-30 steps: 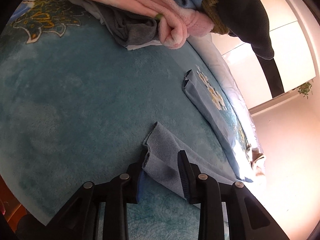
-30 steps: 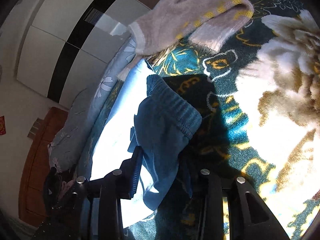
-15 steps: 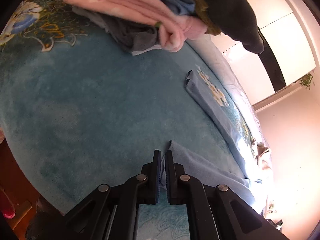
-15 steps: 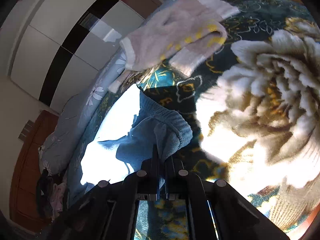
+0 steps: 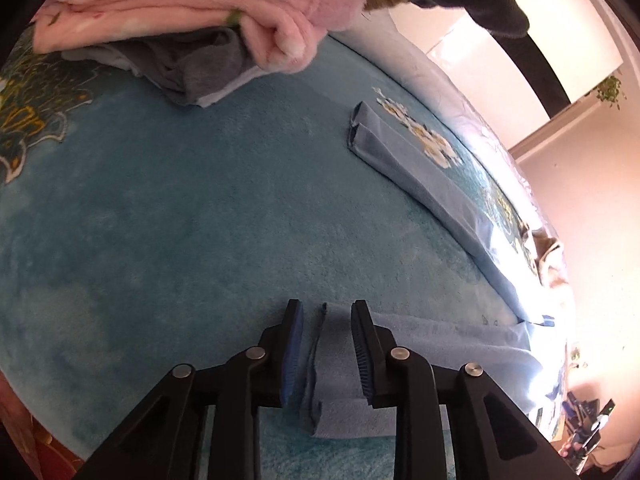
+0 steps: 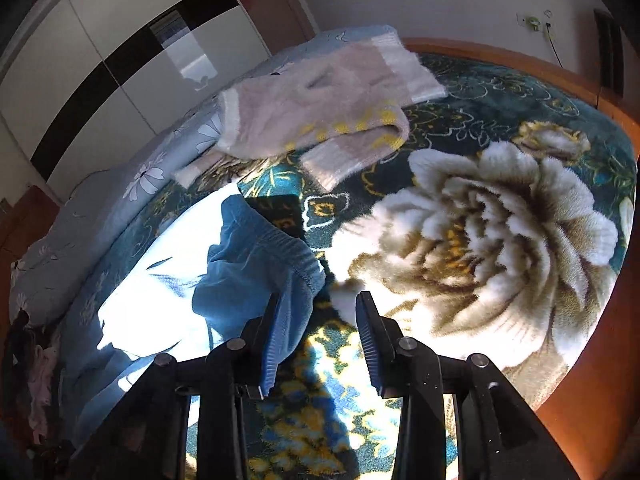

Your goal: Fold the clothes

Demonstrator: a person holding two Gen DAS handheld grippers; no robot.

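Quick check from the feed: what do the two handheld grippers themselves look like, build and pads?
Both match. The left gripper and right gripper each have two black, angular plastic fingers on linkage arms with round silver pins at the joints. The inner faces carry blue ribbed pads. No cables, labels or markings show, and no hand or sleeve is in view.

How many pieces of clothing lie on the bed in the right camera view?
2: a pale pink sweater folded near the far edge, a blue garment crumpled in the foreground. The dim heap at left may hide more.
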